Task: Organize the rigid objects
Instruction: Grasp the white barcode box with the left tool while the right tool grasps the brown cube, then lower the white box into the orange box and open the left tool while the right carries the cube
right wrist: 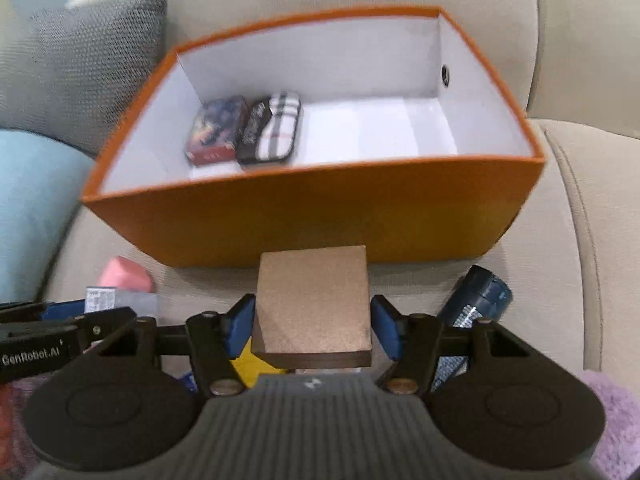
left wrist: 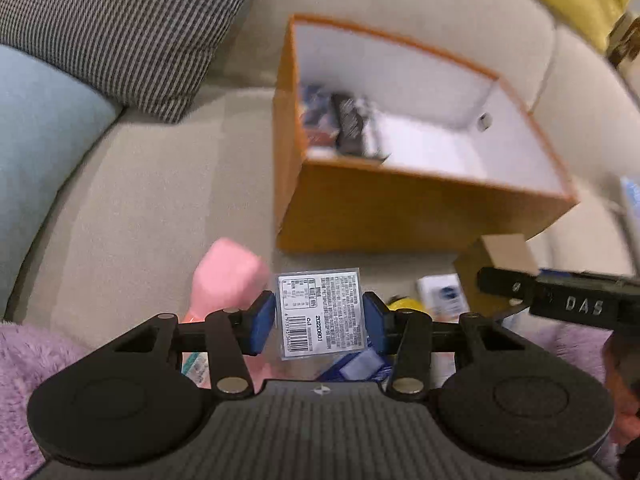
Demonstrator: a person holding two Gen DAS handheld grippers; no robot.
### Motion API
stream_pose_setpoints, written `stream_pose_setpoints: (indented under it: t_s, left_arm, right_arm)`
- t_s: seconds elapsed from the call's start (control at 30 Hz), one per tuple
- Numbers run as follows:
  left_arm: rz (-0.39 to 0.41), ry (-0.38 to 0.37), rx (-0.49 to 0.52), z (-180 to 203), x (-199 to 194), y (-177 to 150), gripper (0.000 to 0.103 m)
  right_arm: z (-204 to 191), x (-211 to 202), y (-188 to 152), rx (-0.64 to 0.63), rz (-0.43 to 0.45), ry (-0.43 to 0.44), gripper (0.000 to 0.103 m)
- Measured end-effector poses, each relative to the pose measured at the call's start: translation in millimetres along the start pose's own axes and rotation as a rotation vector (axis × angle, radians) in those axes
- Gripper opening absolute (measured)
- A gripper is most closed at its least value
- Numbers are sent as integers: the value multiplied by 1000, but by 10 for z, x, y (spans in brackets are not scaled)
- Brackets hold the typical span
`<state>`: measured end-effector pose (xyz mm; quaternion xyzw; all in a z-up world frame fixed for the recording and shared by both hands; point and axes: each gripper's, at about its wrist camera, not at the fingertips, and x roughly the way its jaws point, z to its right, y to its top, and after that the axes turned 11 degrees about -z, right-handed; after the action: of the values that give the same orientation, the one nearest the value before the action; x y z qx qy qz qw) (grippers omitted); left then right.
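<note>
Left hand-held gripper (left wrist: 320,322): jaws about half open, blue pads pressed on both side edges of a flat clear packet with a printed label and barcode (left wrist: 322,312), which is held lifted above the sofa seat (left wrist: 132,200). Right hand-held gripper (right wrist: 312,326): jaws likewise part open, grasping a small brown box (right wrist: 314,306) by its two sides, tilted, just in front of the orange box (right wrist: 320,216).

The orange box stands open on the sofa seat; against its left end lie a dark printed case (right wrist: 216,130), a black item (right wrist: 252,130) and a plaid case (right wrist: 280,128), side by side and touching.

Below the grippers the loose pile is largely hidden: a pink object (left wrist: 228,276), a yellow piece (right wrist: 256,368), a dark blue cylinder (right wrist: 476,296), all partly cut off by the fingers. Motion blur makes the box contents in the left wrist view hard to read; the black item is possibly a wrapped bar.
</note>
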<state>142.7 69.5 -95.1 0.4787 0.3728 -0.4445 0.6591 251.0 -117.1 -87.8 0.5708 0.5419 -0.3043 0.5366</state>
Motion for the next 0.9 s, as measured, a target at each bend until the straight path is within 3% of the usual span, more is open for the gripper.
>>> stream_pose_setpoints:
  t_s: [0.23,0.43,0.63,0.77,0.9]
  left_arm:
    - [80,-86,111,257,-481,251,54]
    - [115,-45,293,537,-611,734,54]
    - [-43,31,342,650,-174,1344,54]
    - [-157,133,336,780,261,1533,54]
    - [-234,185,339,848,611,1625,54]
  right_arm:
    - [2,-635,58,13,112,129,63]
    - [-27,-847,462,0,176,154,63]
    - [-47,-552,951,19,131,150,63]
    - [16,-264,1162,48,111,113,63]
    - [139,-33,1283,73,86,80,63]
